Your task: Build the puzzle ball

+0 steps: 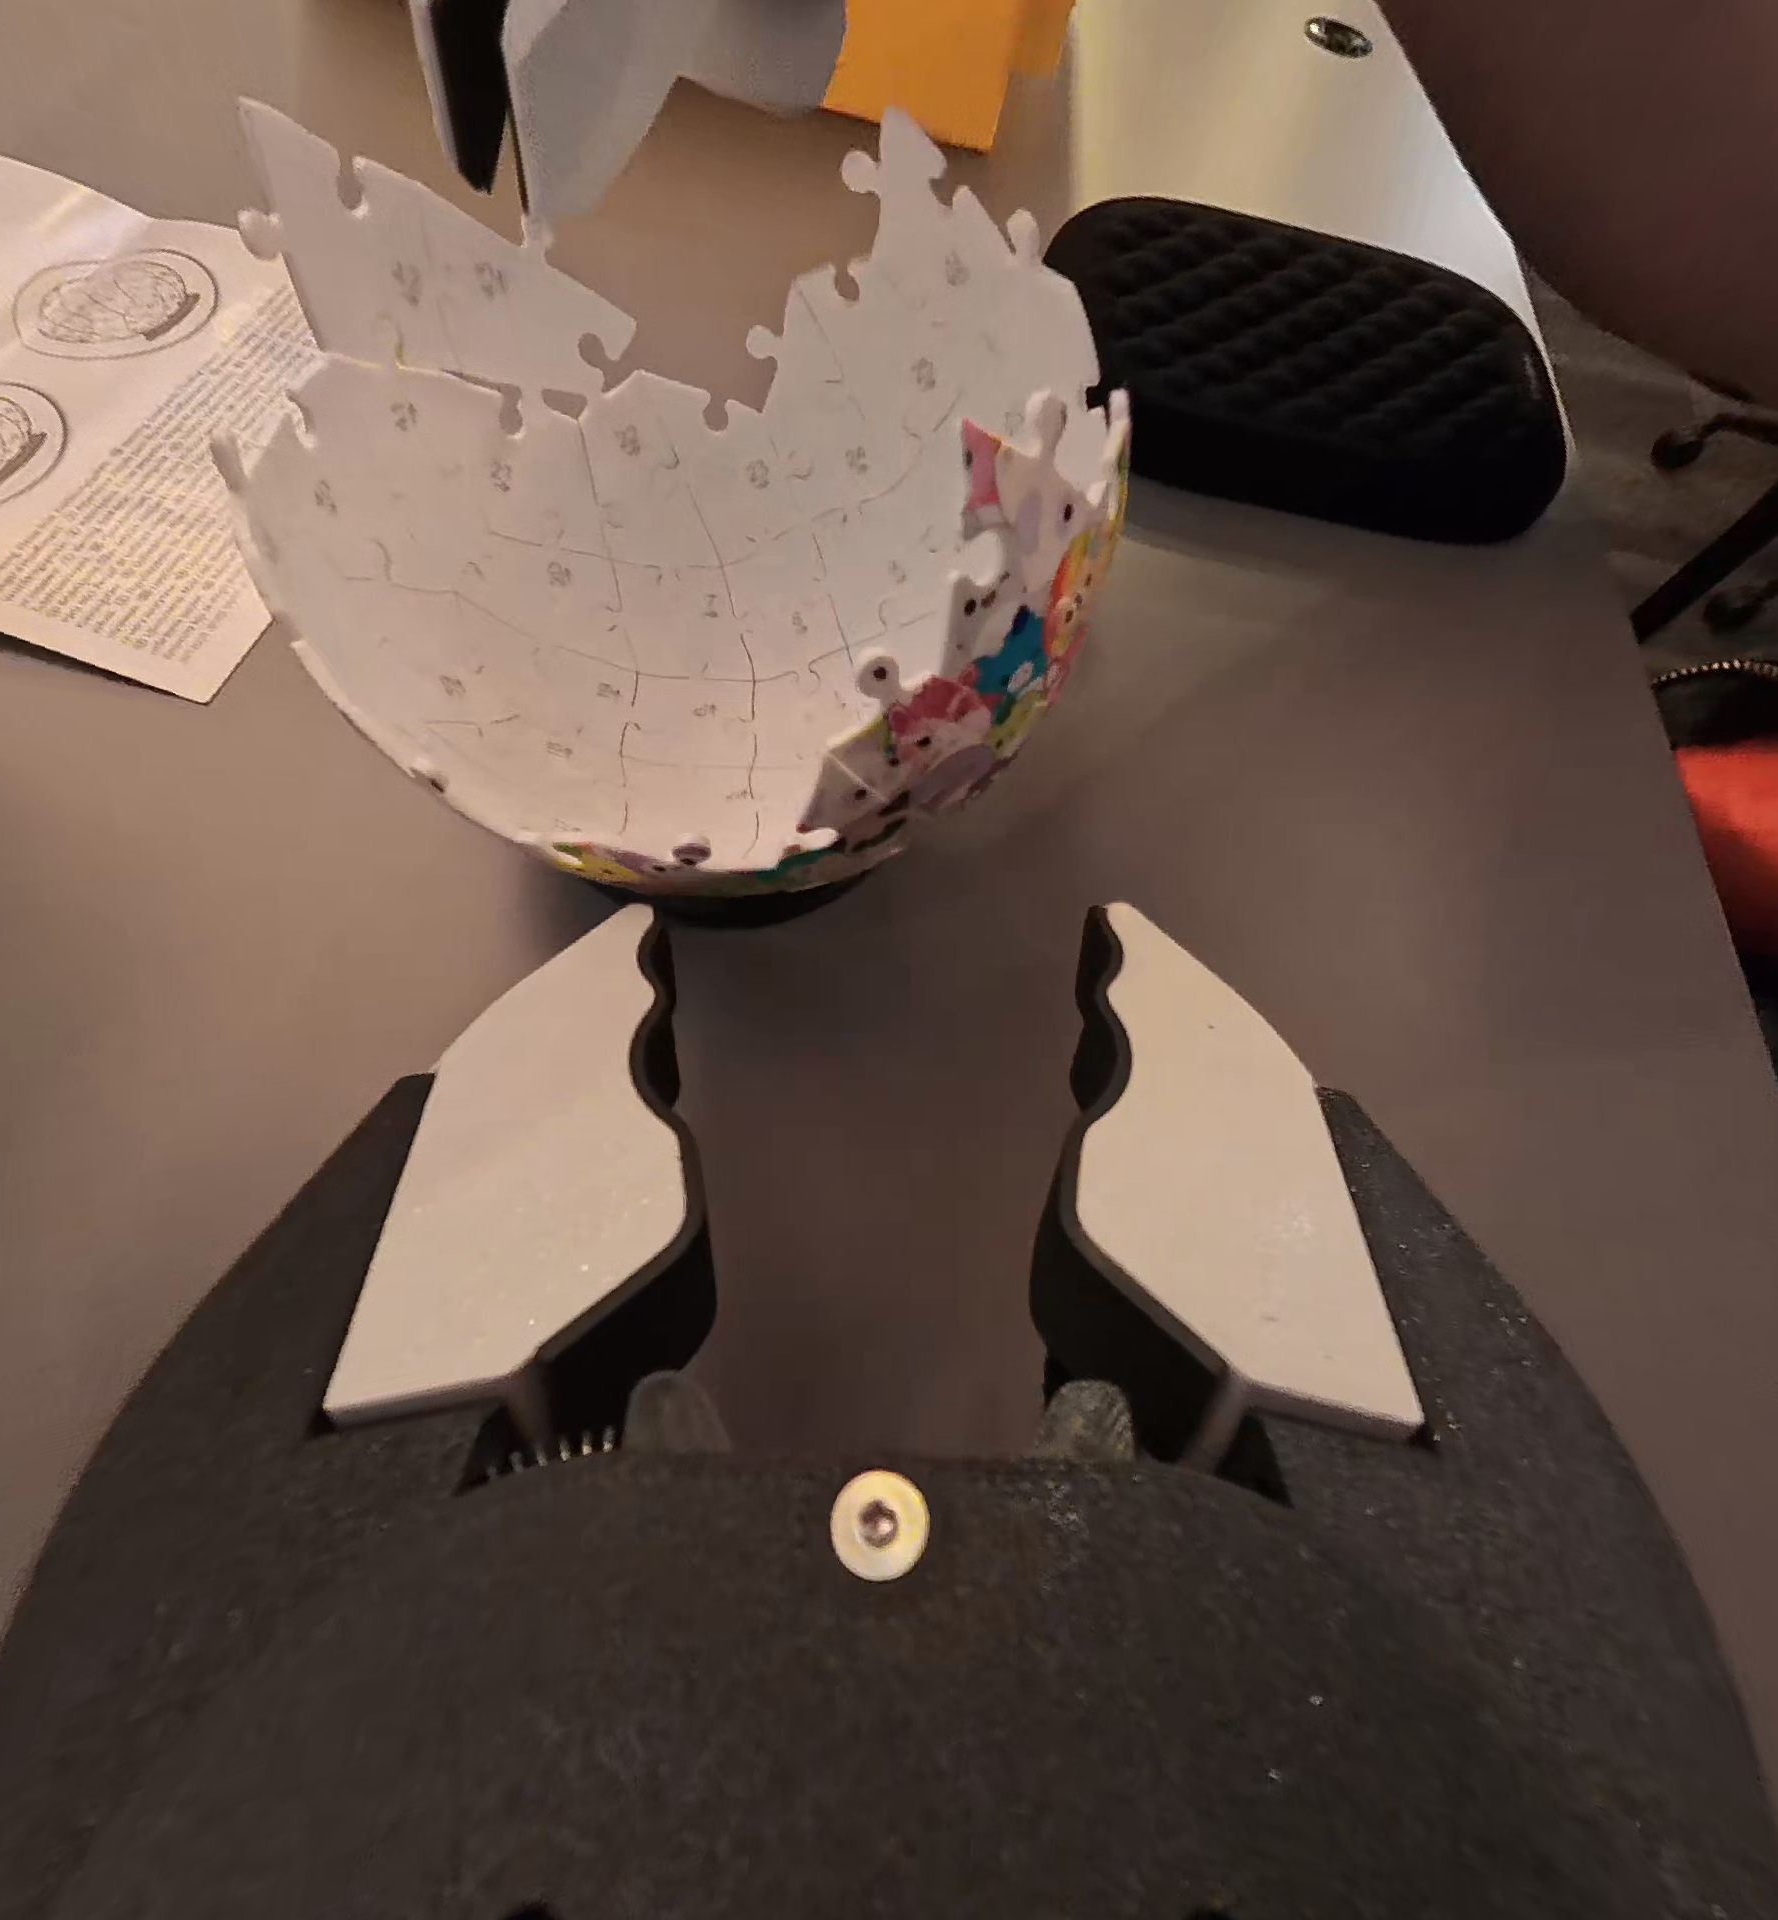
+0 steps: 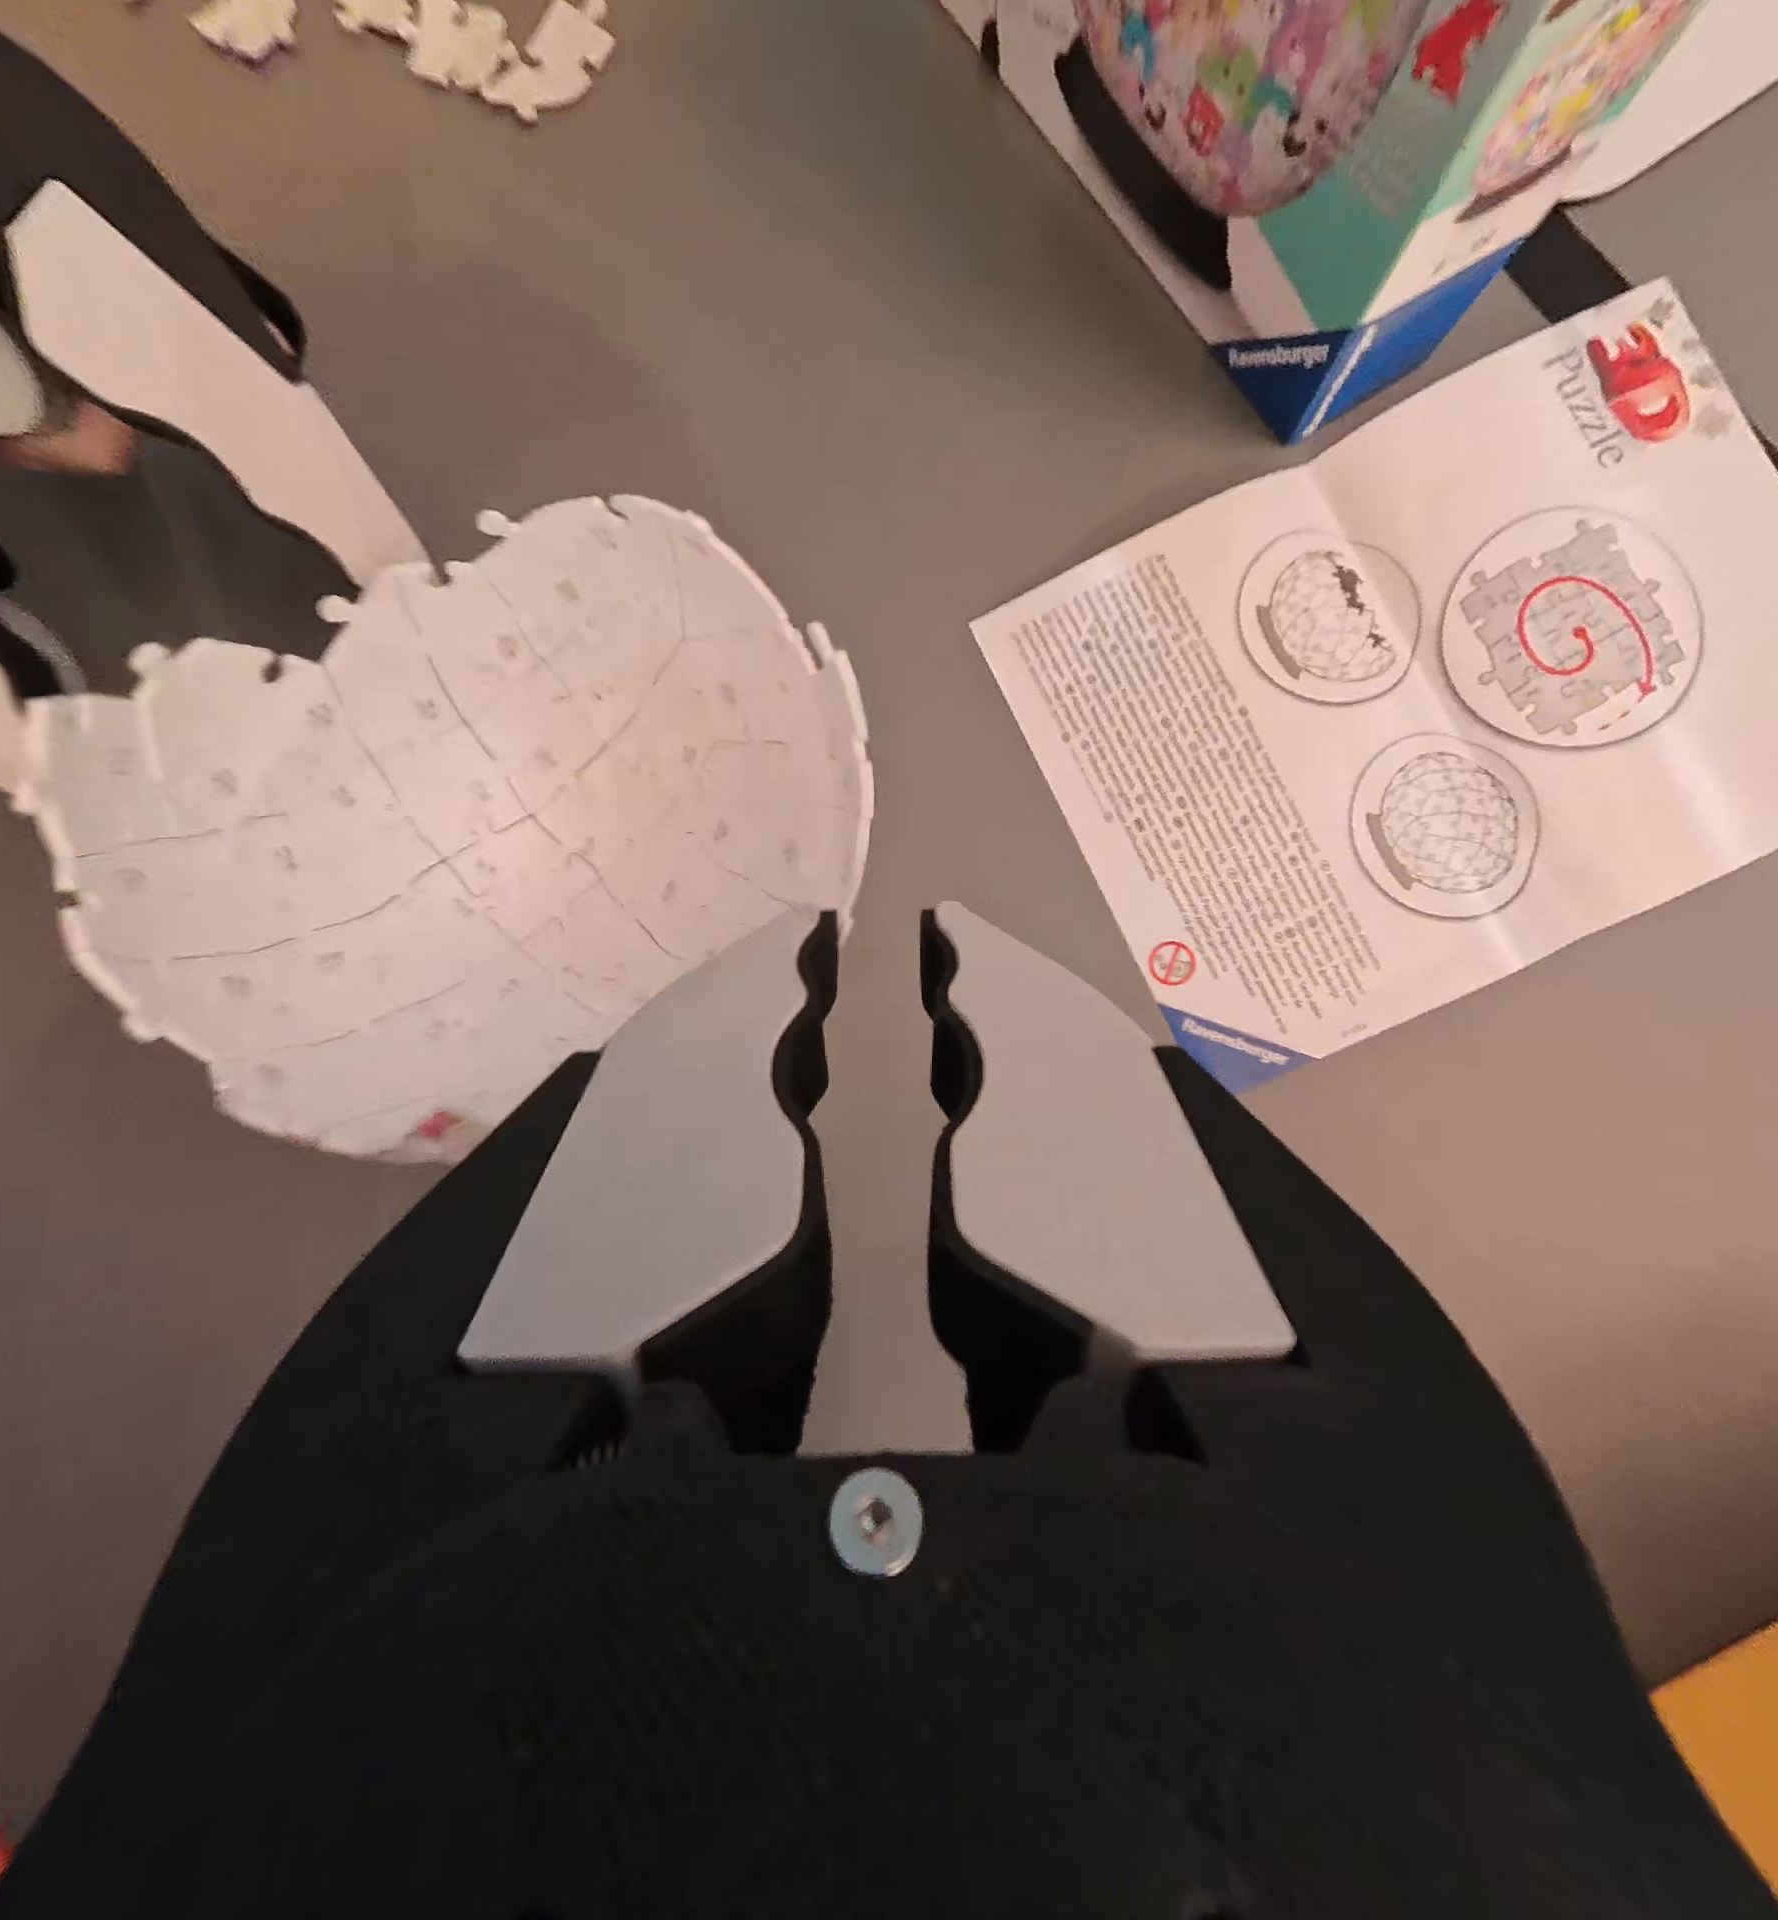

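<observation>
White plastic, curved and numbered on its inner face, makes up the half-built puzzle ball shell (image 1: 594,582), which sits on a low black ring stand (image 1: 760,906) in the middle of the grey tabletop (image 1: 1280,883). At left in the left wrist view lies a folded white instruction leaflet (image 1: 106,436); the shell is at centre, and a black quilted pad (image 1: 1300,364) rests to the right. The left gripper (image 1: 874,925) hovers just short of the stand, jaws wide and empty. In the right wrist view the shell (image 2: 449,810) fills the left, the right gripper (image 2: 877,920) is at centre with jaws narrow and nothing between them, and the leaflet (image 2: 1404,686) and a colourful cardboard puzzle box (image 2: 1363,177) lie to the right. Loose white pieces (image 2: 490,42) wait at the far edge. The shell looks light and thin, its jagged rim likely to pop apart under a squeeze; a steadying hold low on the wall near the stand seems safest.
</observation>
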`<state>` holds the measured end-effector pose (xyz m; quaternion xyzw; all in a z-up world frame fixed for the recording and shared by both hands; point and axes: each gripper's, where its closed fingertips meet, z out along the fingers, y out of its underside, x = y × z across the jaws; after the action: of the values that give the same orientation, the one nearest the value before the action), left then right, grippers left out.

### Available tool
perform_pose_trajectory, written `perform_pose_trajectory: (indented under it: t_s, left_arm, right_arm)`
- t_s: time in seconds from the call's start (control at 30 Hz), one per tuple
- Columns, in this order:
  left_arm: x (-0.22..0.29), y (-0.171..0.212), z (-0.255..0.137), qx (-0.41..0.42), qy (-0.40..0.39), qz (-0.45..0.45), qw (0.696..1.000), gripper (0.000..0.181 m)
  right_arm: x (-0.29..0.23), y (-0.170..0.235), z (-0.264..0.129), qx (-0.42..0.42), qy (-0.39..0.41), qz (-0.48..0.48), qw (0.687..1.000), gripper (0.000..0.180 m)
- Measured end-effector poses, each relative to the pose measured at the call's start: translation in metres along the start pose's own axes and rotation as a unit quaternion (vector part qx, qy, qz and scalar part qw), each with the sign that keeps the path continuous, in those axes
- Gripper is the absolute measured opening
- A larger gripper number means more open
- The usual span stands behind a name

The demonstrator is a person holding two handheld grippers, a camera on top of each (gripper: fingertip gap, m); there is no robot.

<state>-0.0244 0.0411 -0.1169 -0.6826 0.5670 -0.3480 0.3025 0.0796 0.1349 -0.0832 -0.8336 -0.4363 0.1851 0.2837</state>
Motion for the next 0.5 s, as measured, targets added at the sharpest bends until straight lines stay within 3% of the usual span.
perform_pose_trajectory:
  t_s: [0.5]
  left_arm:
    - [-0.002,0.011,0.017,-0.024,-0.004,-0.007,1.000,0.074]
  right_arm:
    - [-0.009,0.000,0.003,-0.008,-0.043,0.082,0.996,0.016]
